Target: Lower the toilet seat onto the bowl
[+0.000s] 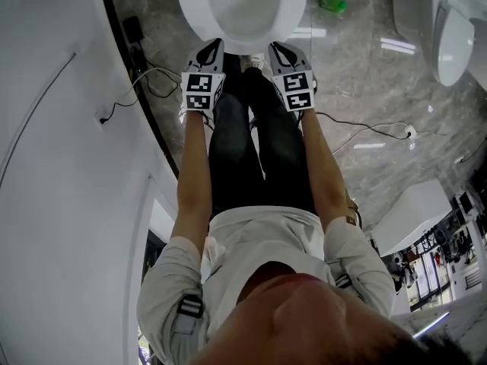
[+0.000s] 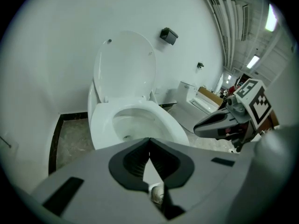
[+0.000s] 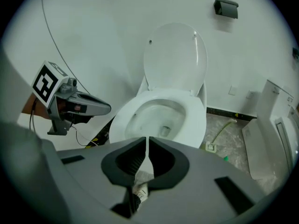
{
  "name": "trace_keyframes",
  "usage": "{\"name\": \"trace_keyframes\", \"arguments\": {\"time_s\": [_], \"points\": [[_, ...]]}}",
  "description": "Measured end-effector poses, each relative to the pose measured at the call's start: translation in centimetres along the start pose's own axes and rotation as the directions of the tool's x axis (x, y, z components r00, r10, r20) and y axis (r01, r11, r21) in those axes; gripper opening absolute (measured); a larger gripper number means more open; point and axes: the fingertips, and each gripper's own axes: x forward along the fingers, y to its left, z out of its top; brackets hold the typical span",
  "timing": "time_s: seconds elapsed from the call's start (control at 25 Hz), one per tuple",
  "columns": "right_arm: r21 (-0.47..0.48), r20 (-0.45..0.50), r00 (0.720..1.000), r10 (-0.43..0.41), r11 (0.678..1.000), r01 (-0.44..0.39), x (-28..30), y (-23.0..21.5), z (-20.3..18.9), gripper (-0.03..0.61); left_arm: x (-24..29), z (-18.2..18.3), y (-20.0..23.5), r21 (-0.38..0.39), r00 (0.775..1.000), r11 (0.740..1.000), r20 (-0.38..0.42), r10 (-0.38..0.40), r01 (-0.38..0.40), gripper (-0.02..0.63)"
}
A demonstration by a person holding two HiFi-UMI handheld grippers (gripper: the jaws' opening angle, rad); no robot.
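**Seat up, both grippers shut before the bowl**

Against the white wall (image 2: 51,55), the toilet bowl (image 2: 100,125) lies open. The toilet seat (image 2: 125,64) stands raised behind it, hinged at the back of the rim. It reads as one white oval with the lid, and the two cannot be told apart. Its long axis runs nearly vertical, from the hinge up to the rounded free end. It leans slightly back toward the wall, with its broad face turned out toward the person. The left gripper (image 1: 215,46) and right gripper (image 1: 275,48) hover side by side short of the bowl's front, well apart from the seat. Each has its jaws pressed together on nothing.

The likely hazard is a slam. Tipped past its balance point and let go, the seat would drop hard onto the ceramic. Shut jaws can only nudge the glossy plastic and may slide off its edge.
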Motion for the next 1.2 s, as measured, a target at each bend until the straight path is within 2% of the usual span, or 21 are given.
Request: {"name": "trace_keyframes", "arguments": {"time_s": [0.28, 0.52, 0.68, 0.8, 0.92, 1.12, 1.2], "points": [[-0.019, 0.124, 0.992, -0.009, 1.000, 0.012, -4.6, -0.5, 8.1, 0.031, -3.5, 7.9, -1.6, 0.053, 0.995, 0.998, 0.100, -0.023, 0.018, 0.021], [-0.044, 0.245, 0.970, 0.005, 0.999, 0.006, -11.0, -0.1, 14.8, 0.028, -7.4, 14.9, -4.0, 0.114, 0.982, 0.993, 0.184, -0.042, 0.021, 0.021], [-0.049, 0.316, 0.948, 0.028, 0.999, -0.014, -15.2, 0.0, 19.1, 0.025, -10.6, 19.5, -5.8, 0.142, 0.967, 0.989, 0.247, -0.066, 0.032, 0.021], [-0.072, 0.370, 0.929, 0.030, 0.997, -0.003, -18.7, -0.6, 22.3, 0.025, -13.0, 23.2, -7.4, 0.186, 0.956, 0.983, 0.286, -0.062, 0.008, 0.021], [-0.086, 0.424, 0.905, 0.029, 0.996, 0.009, -22.4, -1.1, 25.3, 0.021, -15.6, 26.9, -9.1, 0.204, 0.936, 0.979, 0.344, -0.071, -0.001, 0.021], [-0.120, 0.485, 0.873, 0.049, 0.993, 0.010, -27.2, -0.3, 28.6, 0.020, -19.4, 31.5, -11.9, 0.236, 0.905, 0.972, 0.415, -0.096, -0.005, 0.021], [-0.129, 0.499, 0.865, 0.055, 0.992, 0.011, -28.8, -0.2, 29.4, 0.020, -20.5, 32.6, -13.0, 0.249, 0.899, 0.969, 0.426, -0.099, -0.011, 0.021]]}}
